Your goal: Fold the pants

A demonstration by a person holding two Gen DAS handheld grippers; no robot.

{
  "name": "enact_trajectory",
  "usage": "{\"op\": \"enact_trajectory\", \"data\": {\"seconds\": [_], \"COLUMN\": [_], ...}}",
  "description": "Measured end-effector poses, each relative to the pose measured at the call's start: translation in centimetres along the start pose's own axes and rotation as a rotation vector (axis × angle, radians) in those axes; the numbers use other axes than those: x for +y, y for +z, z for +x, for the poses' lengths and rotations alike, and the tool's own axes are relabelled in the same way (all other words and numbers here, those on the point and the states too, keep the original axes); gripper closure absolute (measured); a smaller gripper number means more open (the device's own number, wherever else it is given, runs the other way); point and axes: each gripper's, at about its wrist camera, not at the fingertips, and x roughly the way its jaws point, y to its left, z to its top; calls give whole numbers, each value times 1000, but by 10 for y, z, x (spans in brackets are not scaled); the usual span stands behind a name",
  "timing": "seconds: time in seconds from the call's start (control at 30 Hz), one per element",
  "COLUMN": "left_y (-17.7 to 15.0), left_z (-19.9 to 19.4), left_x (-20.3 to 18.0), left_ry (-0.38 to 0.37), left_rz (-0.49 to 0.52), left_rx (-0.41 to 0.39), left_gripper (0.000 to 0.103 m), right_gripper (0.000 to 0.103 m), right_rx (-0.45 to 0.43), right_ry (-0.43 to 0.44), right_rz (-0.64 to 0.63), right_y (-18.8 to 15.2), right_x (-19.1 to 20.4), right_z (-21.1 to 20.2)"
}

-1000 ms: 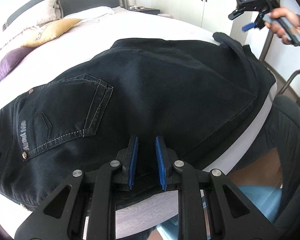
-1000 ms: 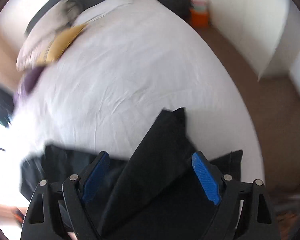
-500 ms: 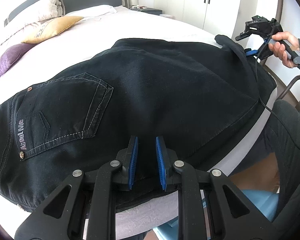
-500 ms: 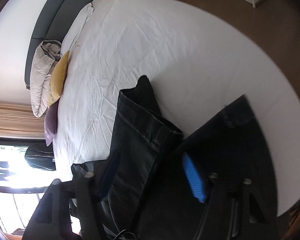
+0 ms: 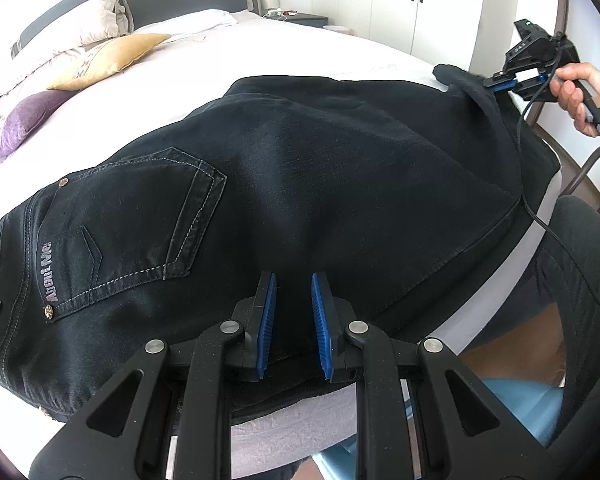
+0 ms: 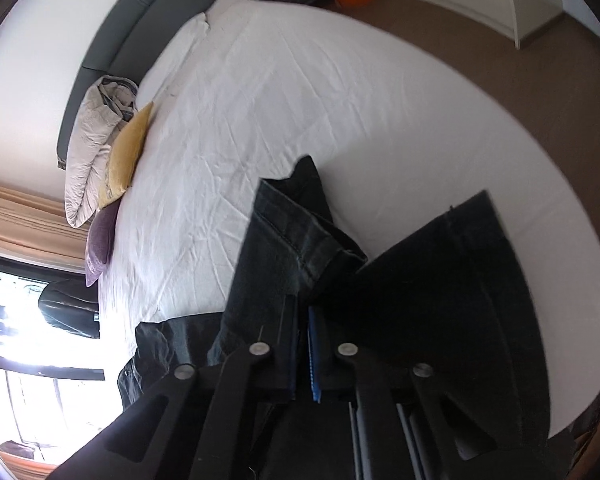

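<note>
Black jeans (image 5: 340,168) lie across the white bed (image 5: 300,52), back pocket (image 5: 140,232) up at the left. My left gripper (image 5: 294,280) sits at their near edge, its blue pads close together with dark denim filling the narrow gap. At the far right a hand (image 5: 576,88) holds my right gripper (image 5: 496,86) against the leg end. In the right wrist view, that right gripper (image 6: 302,308) is shut on a fold of the jeans (image 6: 440,300), and the hemmed cuff (image 6: 296,232) sticks out just beyond its tips.
Yellow (image 5: 108,60) and purple (image 5: 20,128) cushions and a rolled duvet (image 5: 68,40) lie by the grey headboard. A dark chair (image 5: 588,248) stands at the bed's right edge. A black cable (image 5: 520,152) trails over the jeans. White sheet (image 6: 280,100) spreads beyond them; brown floor (image 6: 520,100) lies past the bed.
My right gripper has come down onto the leg end, rolled, and gone from wide open to shut on the denim. The left gripper and the jeans under it have stayed put.
</note>
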Motion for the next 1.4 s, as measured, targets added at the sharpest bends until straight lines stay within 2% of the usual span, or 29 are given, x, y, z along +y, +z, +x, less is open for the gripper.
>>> {"op": "enact_trajectory", "data": {"seconds": [0.17, 0.27, 0.5, 0.63, 0.97, 1.1, 1.27, 1.4], "left_y": [0, 0, -1, -1, 3, 4, 6, 8], "left_z": [1, 1, 1, 0, 2, 2, 1, -2], "left_x": [-2, -2, 0, 0, -9, -15, -17, -17], "left_ry": [9, 8, 6, 15, 55, 88, 108, 102], "left_rz": [-1, -9, -9, -12, 8, 21, 25, 14], "left_rx": [-2, -3, -7, -10, 0, 0, 1, 8], "left_gripper": [85, 85, 85, 85, 85, 85, 85, 85], "right_gripper": [98, 99, 99, 99, 99, 99, 99, 99], "right_rx": [-13, -49, -227, -263, -289, -273, -286, -221], "right_ry": [-6, 11, 49, 78, 24, 32, 14, -33], "right_rz": [-29, -41, -95, -36, 139, 204, 194, 231], "right_y": [0, 1, -19, -42, -113, -120, -124, -124], "right_x": [6, 12, 24, 1, -70, -91, -86, -98], "right_z": [1, -6, -66, -92, -103, -99, -99, -87]}}
